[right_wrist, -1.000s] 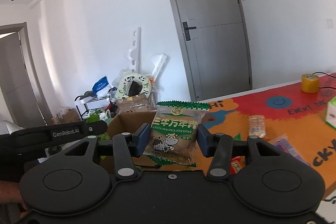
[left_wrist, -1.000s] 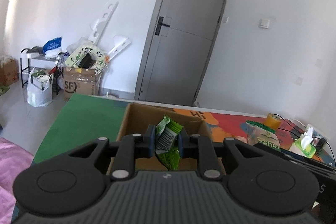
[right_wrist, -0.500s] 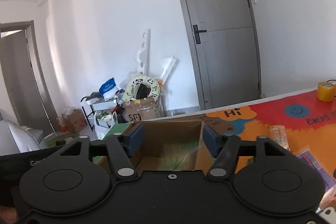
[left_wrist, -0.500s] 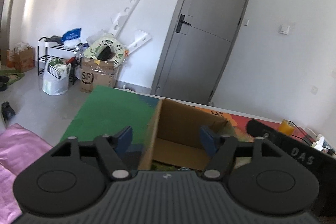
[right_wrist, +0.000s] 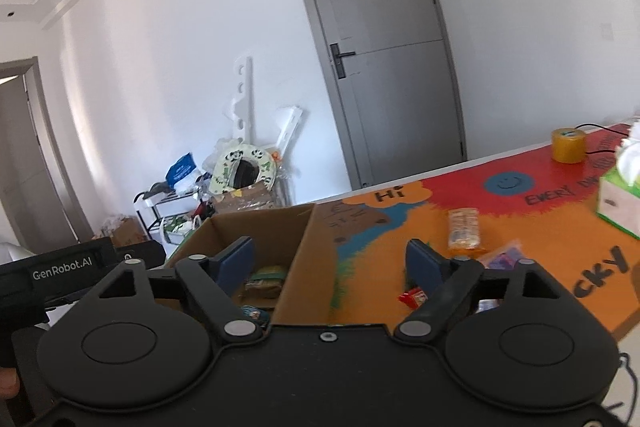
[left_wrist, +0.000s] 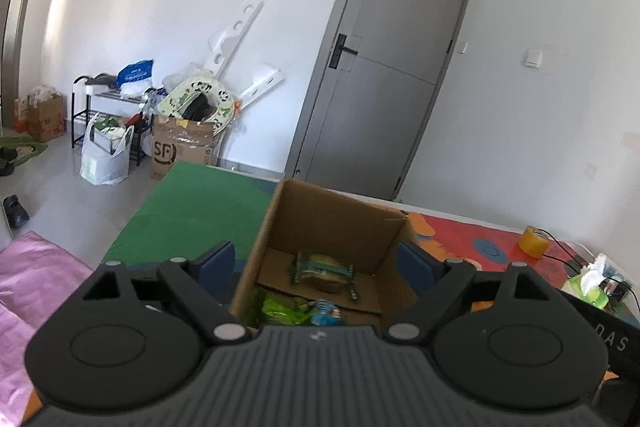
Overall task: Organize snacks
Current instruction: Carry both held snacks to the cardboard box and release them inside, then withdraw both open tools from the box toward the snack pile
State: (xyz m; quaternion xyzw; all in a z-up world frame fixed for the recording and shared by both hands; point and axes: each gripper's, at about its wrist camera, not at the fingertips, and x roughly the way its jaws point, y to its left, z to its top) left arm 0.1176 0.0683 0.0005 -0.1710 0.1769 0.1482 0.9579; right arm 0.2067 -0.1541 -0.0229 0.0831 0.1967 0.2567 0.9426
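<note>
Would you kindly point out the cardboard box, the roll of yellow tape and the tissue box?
cardboard box (left_wrist: 332,223): left wrist view, inner back wall.
roll of yellow tape (right_wrist: 568,146): right wrist view, its side.
tissue box (right_wrist: 618,203): right wrist view, its white front face.

Left gripper (left_wrist: 320,263): jaws wide and opening, blue pads apart, nothing clamped, tilted slightly downward. Right gripper (right_wrist: 330,259): jaws wide and opening, pads apart, nothing clamped, tilted slightly downward, beside the left.

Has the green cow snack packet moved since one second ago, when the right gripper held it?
Yes. The green cow snack packet now lies down inside the cardboard box, no longer between the opening right gripper jaws.
</note>
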